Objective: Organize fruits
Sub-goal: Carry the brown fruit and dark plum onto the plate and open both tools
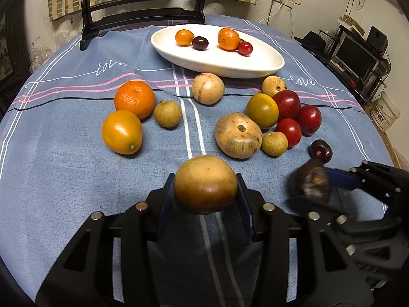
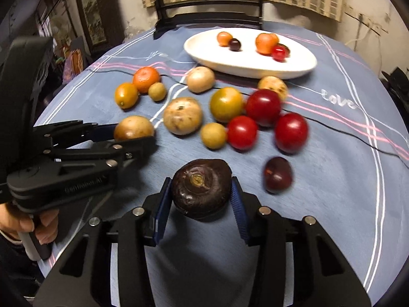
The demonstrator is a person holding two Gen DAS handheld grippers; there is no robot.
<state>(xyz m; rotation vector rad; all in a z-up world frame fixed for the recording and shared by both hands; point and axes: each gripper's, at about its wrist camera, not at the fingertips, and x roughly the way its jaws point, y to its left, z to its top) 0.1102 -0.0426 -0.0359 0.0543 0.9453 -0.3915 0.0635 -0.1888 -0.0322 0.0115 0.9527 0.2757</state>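
My left gripper [image 1: 205, 185] is shut on a tan-brown round fruit [image 1: 205, 183], held near the table's front; it also shows in the right wrist view [image 2: 133, 128]. My right gripper [image 2: 200, 190] is shut on a dark purple fruit [image 2: 202, 188], seen blurred in the left wrist view [image 1: 310, 181]. A white oval plate [image 1: 217, 58] at the back holds two small oranges, a dark plum and a red fruit. Several loose fruits lie between: an orange [image 1: 134, 99], a yellow-orange fruit [image 1: 122, 131], tan fruits [image 1: 237, 135], red plums [image 1: 286, 103] and a dark plum [image 1: 321, 151].
The round table wears a blue cloth [image 1: 76, 168] with white and pink stripes. A black wooden stand [image 1: 143, 7] with a round panel stands behind the plate. Shelves with a monitor [image 1: 355, 56] stand off the table at the right.
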